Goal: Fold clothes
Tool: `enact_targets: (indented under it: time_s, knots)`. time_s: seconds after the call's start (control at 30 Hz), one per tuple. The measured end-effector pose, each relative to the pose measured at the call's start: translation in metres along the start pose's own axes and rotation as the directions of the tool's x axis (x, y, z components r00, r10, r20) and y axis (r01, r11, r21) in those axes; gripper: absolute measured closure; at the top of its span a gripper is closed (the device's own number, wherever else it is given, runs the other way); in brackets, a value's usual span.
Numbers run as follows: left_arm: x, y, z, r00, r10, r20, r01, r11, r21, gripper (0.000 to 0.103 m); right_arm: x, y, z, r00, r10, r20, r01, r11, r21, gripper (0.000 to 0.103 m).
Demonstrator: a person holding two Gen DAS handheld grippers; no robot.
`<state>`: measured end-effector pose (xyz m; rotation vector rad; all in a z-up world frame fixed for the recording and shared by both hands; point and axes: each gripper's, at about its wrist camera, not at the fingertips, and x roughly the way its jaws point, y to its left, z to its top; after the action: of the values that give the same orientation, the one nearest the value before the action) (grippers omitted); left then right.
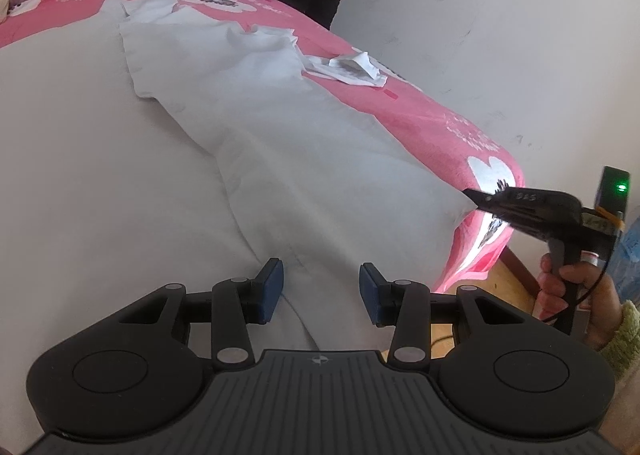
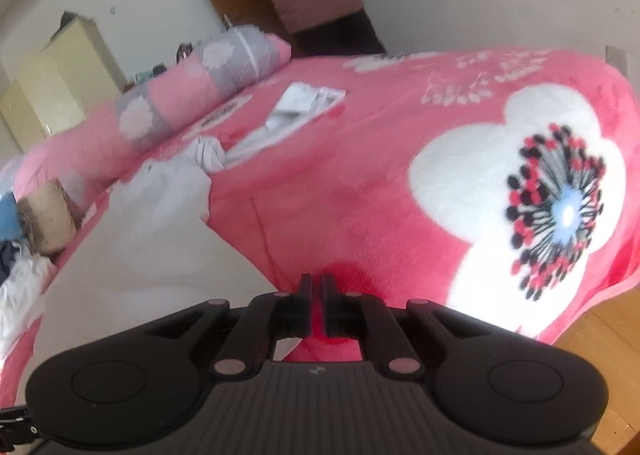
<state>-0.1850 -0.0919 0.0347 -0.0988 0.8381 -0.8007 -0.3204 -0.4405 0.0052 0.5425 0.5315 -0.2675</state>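
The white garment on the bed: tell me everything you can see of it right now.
The white garment is pale, thin-looking cloth, long and lying flat along the pink floral blanket, with soft creases and a rumpled far end. Its near part runs between the open fingers of the left gripper, which do not grip it. At its right edge, by the bedside, the right gripper appears shut on a corner. A separate small white piece lies beyond.

Each gripper, left (image 1: pixel 322 287) and right (image 2: pixel 317 305), has a matte black ribbed body with 2 round discs, silver pivot screws and blue pads (image 1: pixel 272 291). The person wears a green knit sleeve (image 1: pixel 622 339).
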Motion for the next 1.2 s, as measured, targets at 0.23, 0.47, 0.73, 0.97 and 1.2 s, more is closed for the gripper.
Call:
enact_targets:
  time_s: [0.23, 0.47, 0.73, 0.97, 1.2]
  knots:
    - [-0.005, -0.001, -0.007, 1.0, 0.022, -0.008, -0.022, 1.0, -0.005, 0.061, -0.029, 0.036, 0.001, 0.991, 0.122, 0.052, -0.113, 0.983, -0.146, 0.098]
    - [-0.025, 0.005, -0.009, 0.998, 0.049, 0.028, -0.048, 0.997, -0.053, 0.061, -0.013, 0.122, -0.028, 0.915, 0.376, -0.147, -0.402, 0.817, -0.412, 0.097]
    - [-0.051, 0.023, -0.016, 0.995, 0.09, 0.051, -0.084, 0.991, -0.102, 0.061, 0.026, 0.181, -0.047, 0.886, 0.365, -0.287, -0.464, 0.713, -0.525, 0.098]
    - [-0.055, 0.034, -0.016, 0.993, 0.082, 0.082, -0.071, 0.989, -0.128, 0.06, 0.058, 0.213, -0.048, 0.877, 0.318, -0.36, -0.475, 0.689, -0.548, 0.098]
    - [-0.071, 0.046, -0.005, 0.991, 0.064, 0.114, -0.047, 0.989, -0.141, 0.058, 0.08, 0.23, -0.034, 0.867, 0.286, -0.408, -0.472, 0.731, -0.492, 0.098]
